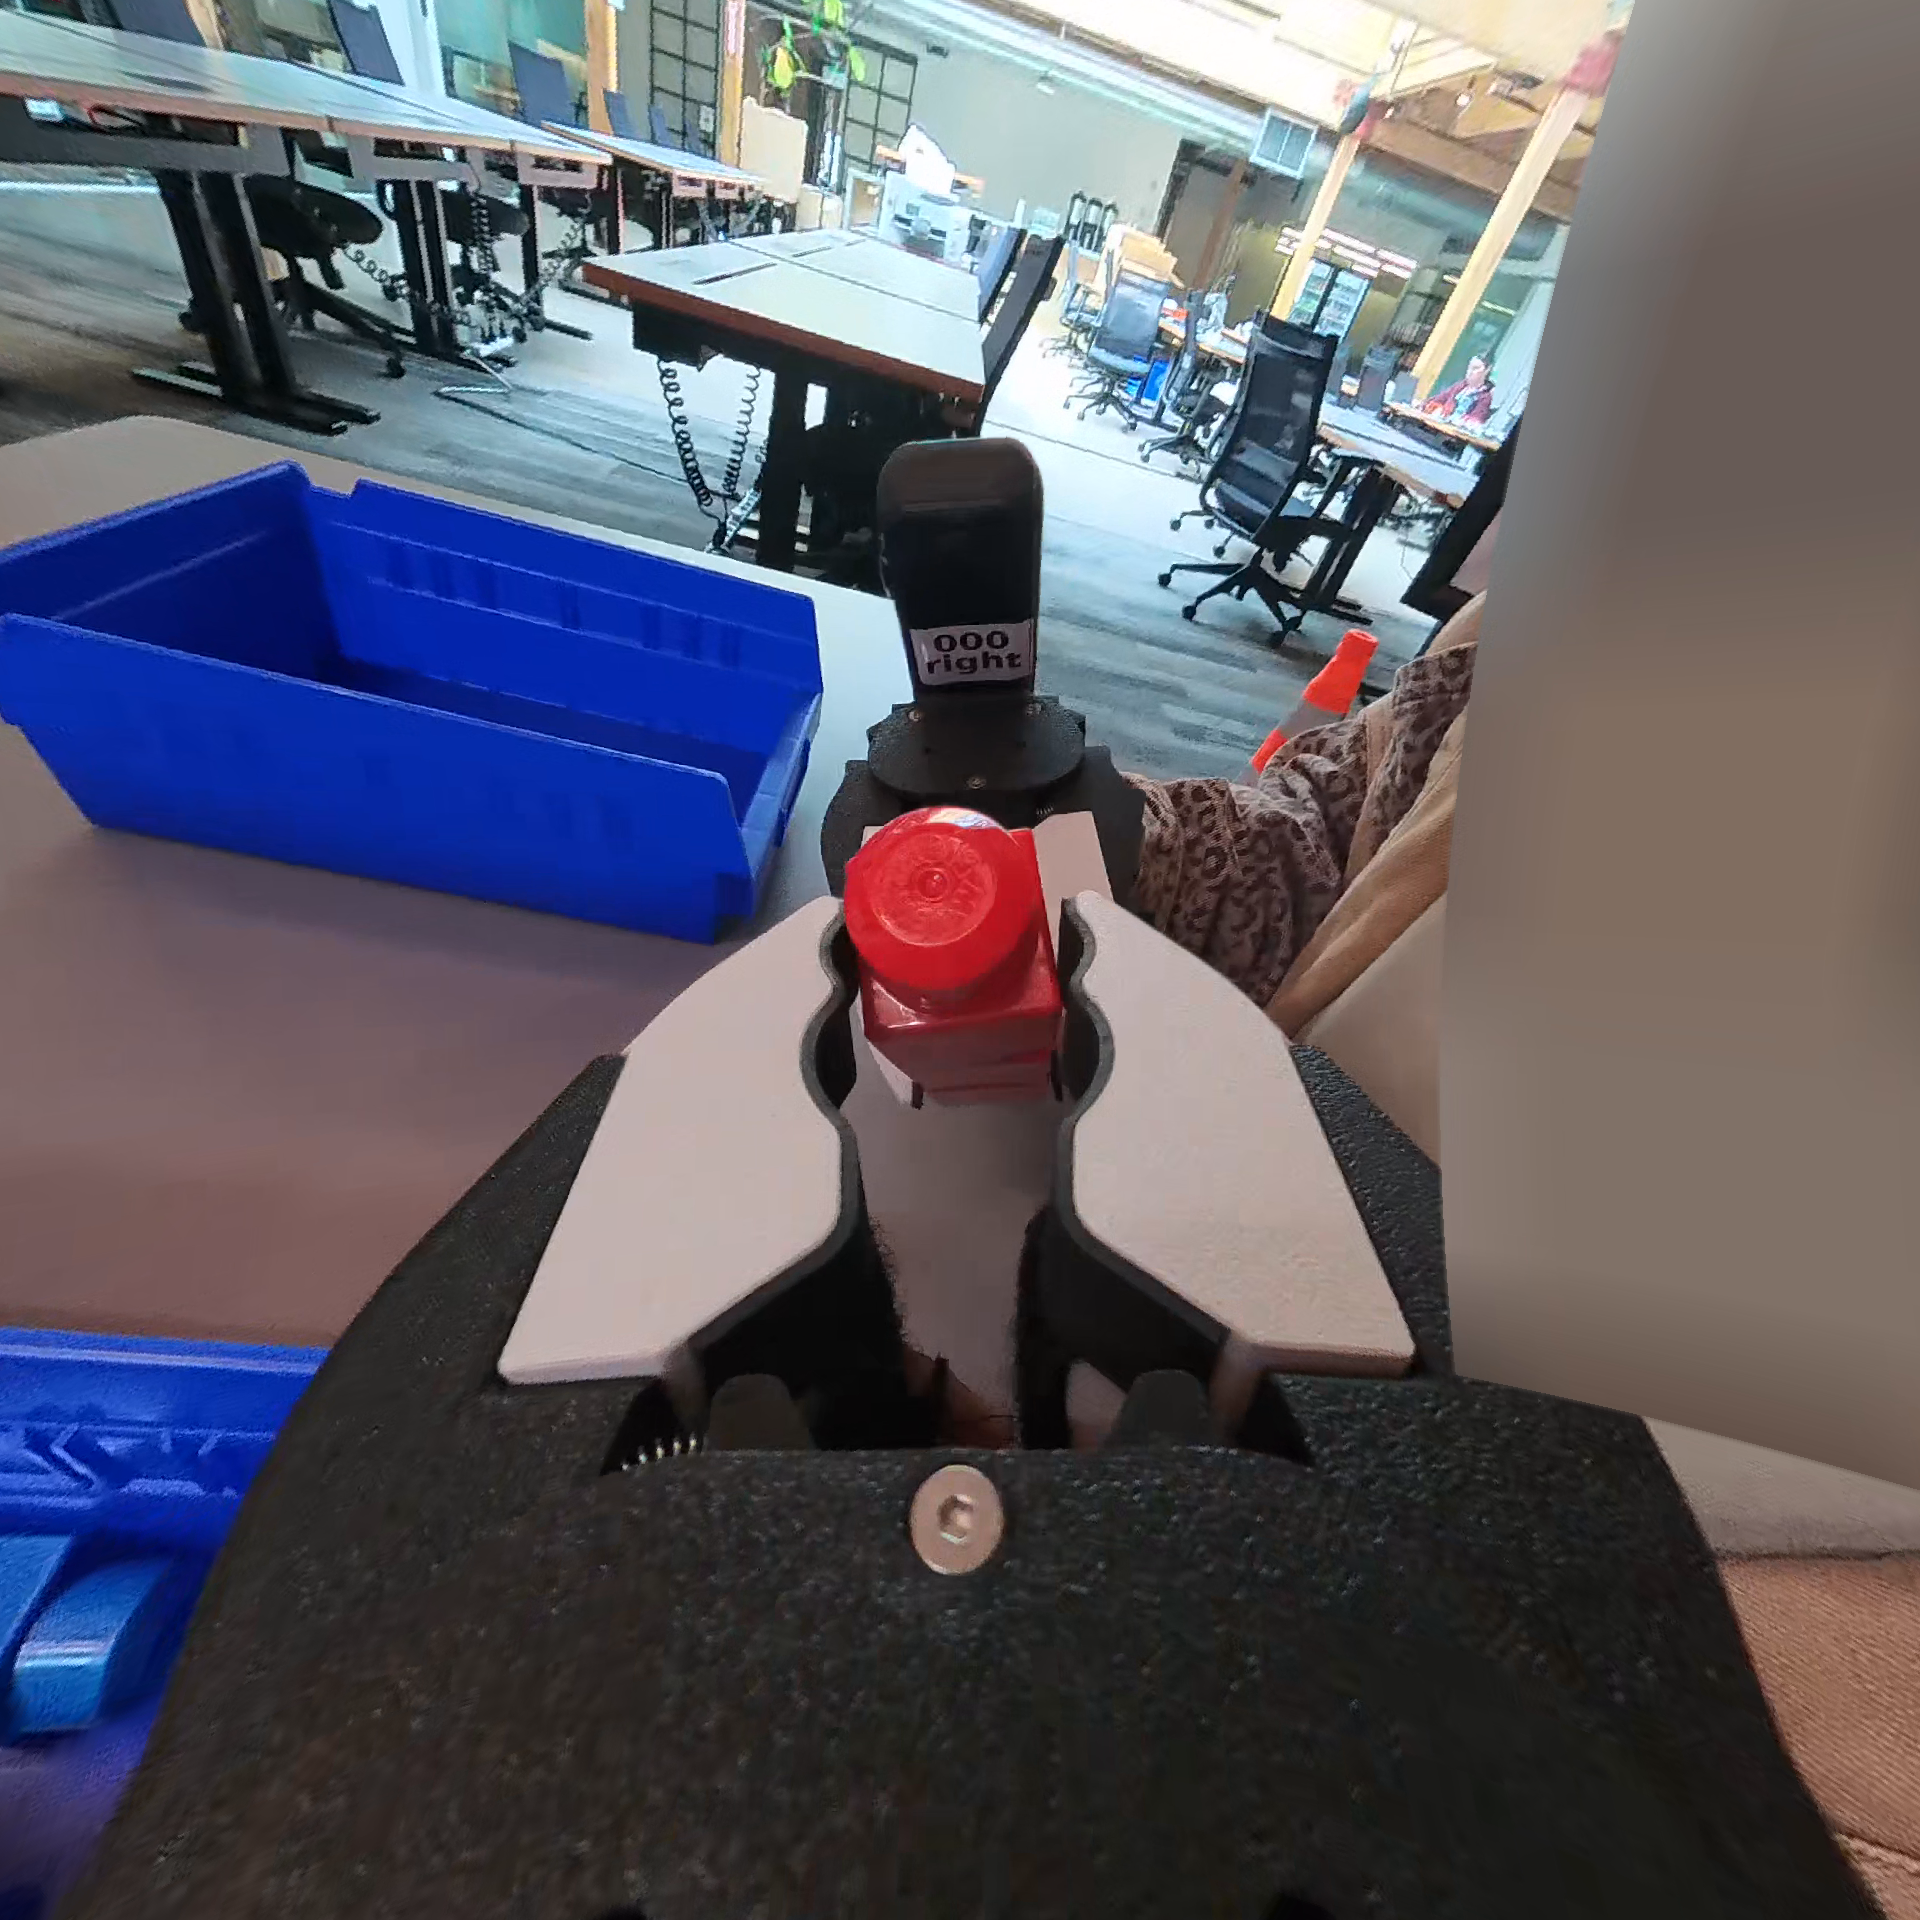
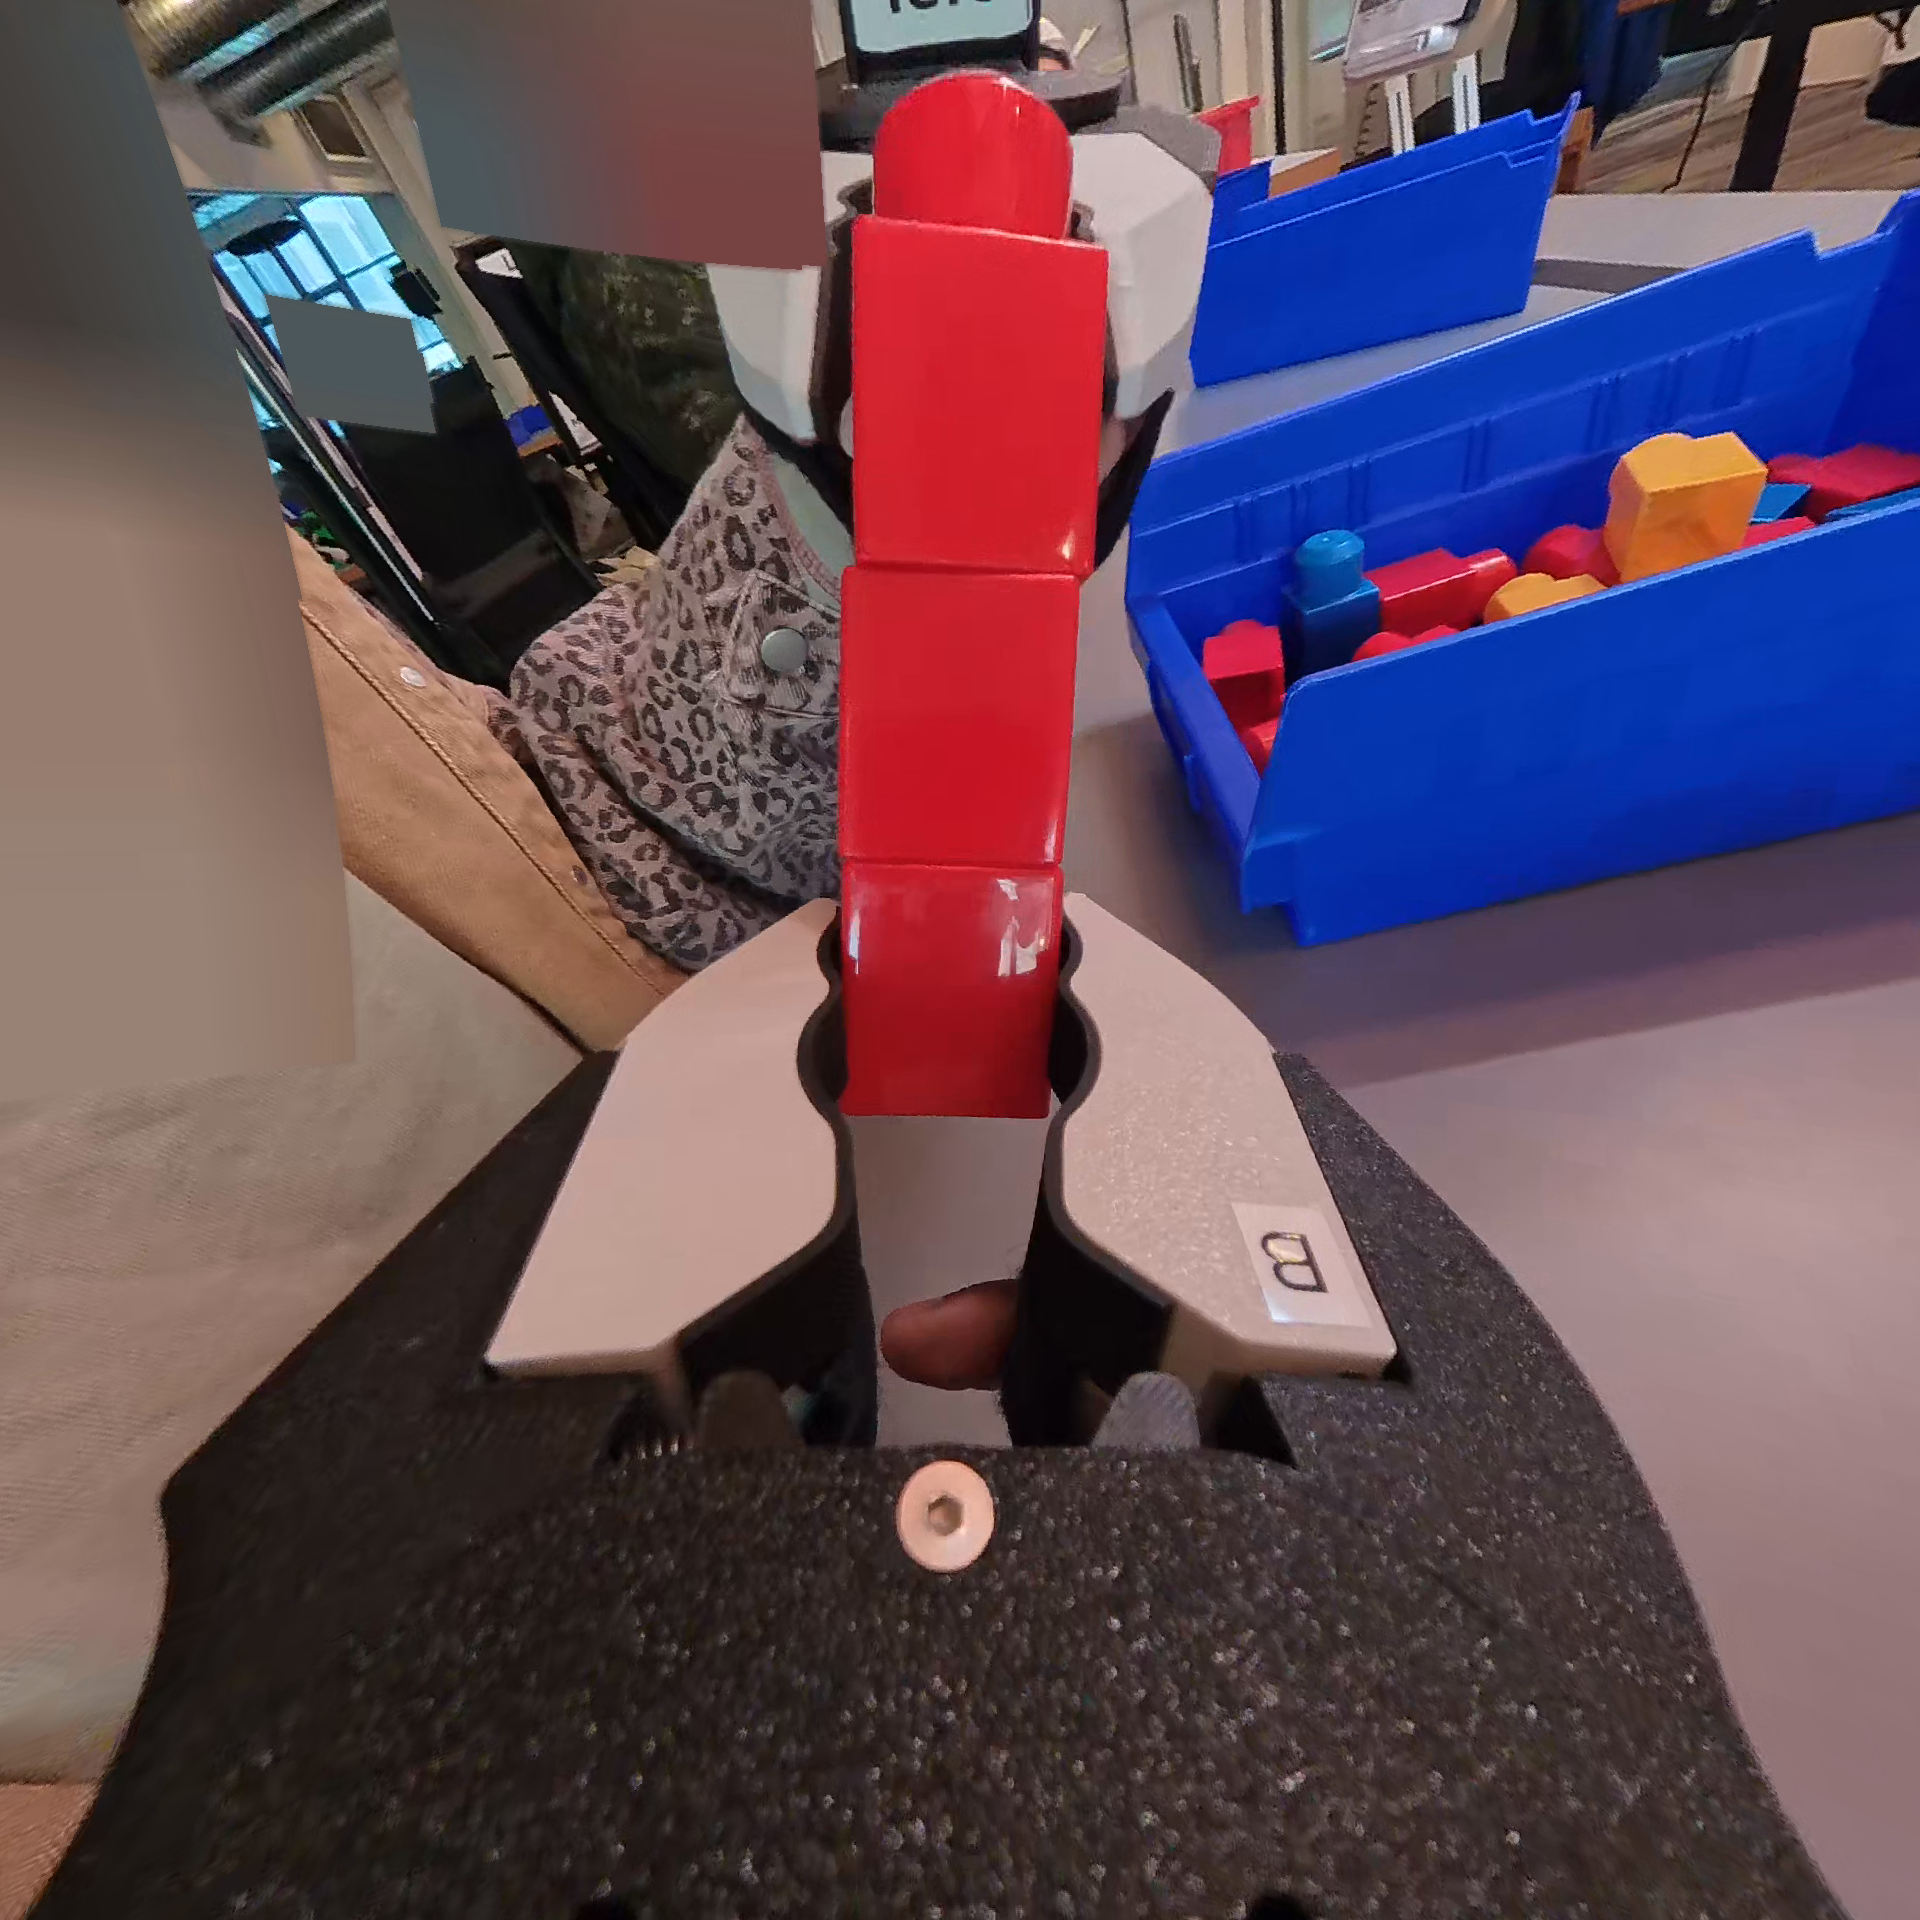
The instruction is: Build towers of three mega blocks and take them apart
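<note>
At the desk's (image 2: pixel 1558 1195) left edge sits a person in a leopard-print top (image 2: pixel 665 727) and tan jacket. Next comes a tower of three red blocks (image 2: pixel 956 707), held in the air between the two tools. The right hand-held gripper (image 2: pixel 951 997) clamps its bottom block, both pads pressed on the sides. The left hand-held gripper (image 1: pixel 956 987) clamps the top block at the far end, stud (image 1: pixel 930 904) facing its camera. Farther right, a blue bin (image 2: pixel 1558 779) on the desk holds loose red, orange and blue blocks. An empty blue bin (image 1: pixel 416 727) stands beyond it, toward the desk's far edge.
</note>
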